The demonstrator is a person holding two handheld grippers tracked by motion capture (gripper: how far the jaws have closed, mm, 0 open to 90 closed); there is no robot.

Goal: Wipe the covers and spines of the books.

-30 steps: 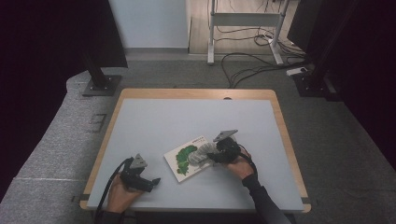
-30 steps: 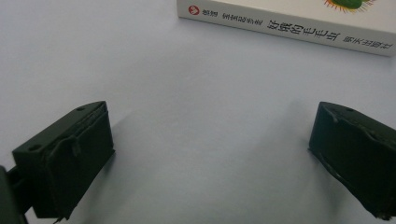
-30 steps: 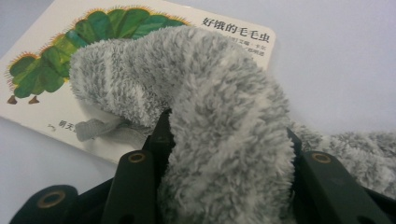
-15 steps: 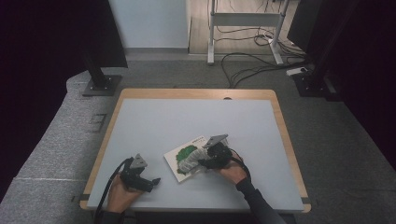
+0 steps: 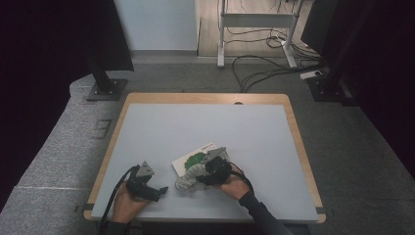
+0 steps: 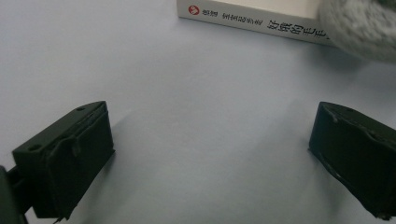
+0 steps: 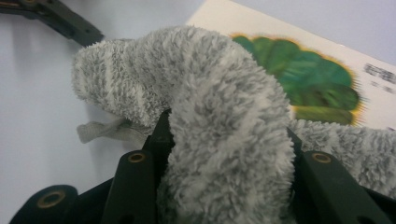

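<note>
The table [image 5: 147, 127], a pale grey top framed in light wood, carries everything in play, and most of it lies bare. Near its front edge, a little right of centre, lies a thin white book [image 5: 193, 159] with a green shape printed on its cover [image 7: 322, 81]; its spine with red logo and dark lettering runs across the top of the left gripper view [image 6: 243, 18]. Draped partly over the book's near corner and partly onto the table is a fluffy grey-and-white towel [image 5: 191, 177], bunched into a thick roll. The right gripper [image 5: 211, 170] has its jaws clamped on a fold of this towel, the pile bulging up between them in the right gripper view [image 7: 219, 140], where a small fabric tab [image 7: 100, 129] hangs from the cloth's far end. The left gripper [image 5: 157, 190] rests on the table just left of the towel, its jaws spread wide with nothing between them, only bare tabletop [image 6: 205, 140]. The towel looks light, soft and floppy, so it should sag and trail from any single grip and could drag the slim book along; a pinch on a thick fold, as now, seems secure, while a second hold near the loose end would keep it from swinging.
</note>
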